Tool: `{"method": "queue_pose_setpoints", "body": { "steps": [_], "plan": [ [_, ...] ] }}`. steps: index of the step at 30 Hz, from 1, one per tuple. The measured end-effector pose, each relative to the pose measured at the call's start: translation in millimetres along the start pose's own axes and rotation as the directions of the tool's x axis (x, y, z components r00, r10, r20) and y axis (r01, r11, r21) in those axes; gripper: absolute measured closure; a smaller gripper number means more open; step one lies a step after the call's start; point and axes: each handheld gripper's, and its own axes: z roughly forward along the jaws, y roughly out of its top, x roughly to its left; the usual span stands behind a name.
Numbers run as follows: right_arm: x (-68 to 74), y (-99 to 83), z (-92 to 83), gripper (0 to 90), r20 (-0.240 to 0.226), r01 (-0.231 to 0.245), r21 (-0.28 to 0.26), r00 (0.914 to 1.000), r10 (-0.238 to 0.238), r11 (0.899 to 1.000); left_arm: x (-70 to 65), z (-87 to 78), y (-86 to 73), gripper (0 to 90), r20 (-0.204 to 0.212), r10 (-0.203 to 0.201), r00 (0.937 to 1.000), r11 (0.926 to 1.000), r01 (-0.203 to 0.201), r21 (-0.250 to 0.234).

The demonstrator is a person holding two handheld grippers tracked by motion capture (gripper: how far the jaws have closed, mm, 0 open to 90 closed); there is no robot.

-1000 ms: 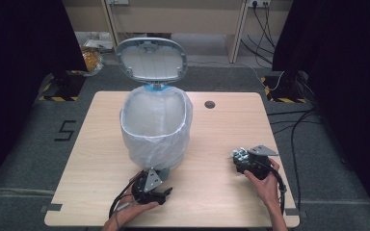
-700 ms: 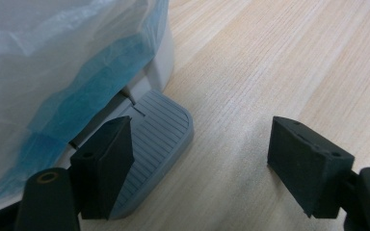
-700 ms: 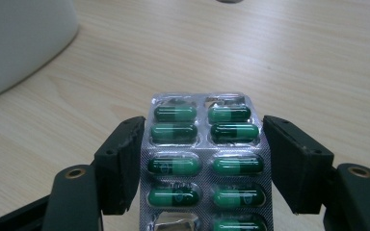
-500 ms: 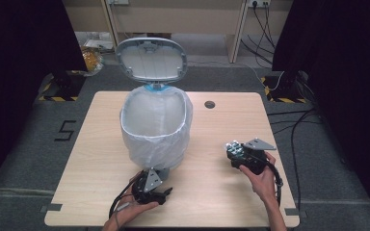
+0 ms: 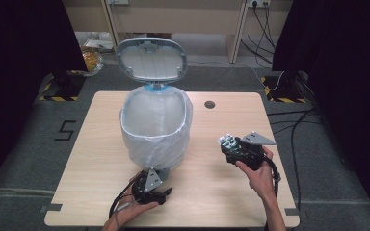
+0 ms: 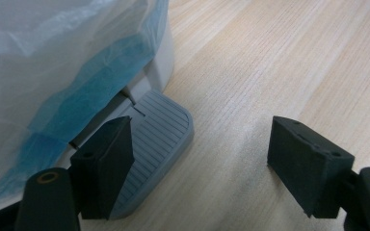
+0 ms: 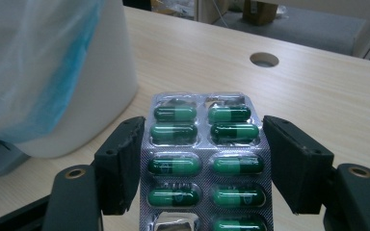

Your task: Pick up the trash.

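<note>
Toward the worktop's right edge, the right claw clamps a blister pack of green capsules by its long edges, lifted clear of the wood. Light, thin foil, it would buckle if squeezed harder. No print is readable. The left claw gapes wide, one pad on the bin pedal.

Green capsule blister pack clamped between jaws, bagged bin left
</note>
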Motion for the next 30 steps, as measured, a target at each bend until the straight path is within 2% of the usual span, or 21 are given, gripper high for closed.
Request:
{"method": "queue_pose_setpoints", "body": {
  "steps": [8, 11, 12, 15, 16, 30],
  "plan": [
    [7.3, 25.8, -2.0, 34.1, -0.039, 0.007, -0.033, 0.9992, -0.008, 0.999, -0.2, 0.0, 0.0, 23.6, -0.002, 0.001, 1.0, 1.0, -0.001, 0.0],
    [8.2, 33.2, -4.1, 34.1, -0.038, 0.012, -0.041, 0.9992, -0.014, 0.999, -0.4, 0.4, 0.1, 23.6, -0.004, -0.002, 1.0, 1.0, 0.002, -0.007],
    [9.2, 42.0, -7.1, 34.1, -0.038, 0.029, -0.049, 0.9988, -0.031, 0.998, -0.2, 0.4, 0.1, 23.6, -0.004, 0.0, 1.0, 1.0, 0.0, -0.007],
    [10.2, 48.5, -9.2, 34.1, -0.038, 0.032, -0.056, 0.9987, -0.034, 0.998, -0.3, 0.4, 0.1, 23.6, -0.004, -0.001, 1.0, 1.0, 0.001, -0.007],
    [11.1, 56.0, -11.6, 34.1, -0.037, 0.036, -0.059, 0.9986, -0.038, 0.998, -0.3, 0.4, 0.1, 23.6, -0.004, -0.001, 1.0, 1.0, 0.001, -0.007],
    [19.6, 86.0, -21.1, 34.1, -0.049, 0.068, -0.071, 0.9963, -0.071, 0.995, -0.4, 0.4, 0.2, 23.6, -0.005, -0.002, 1.0, 1.0, 0.002, -0.007]
  ]
}}
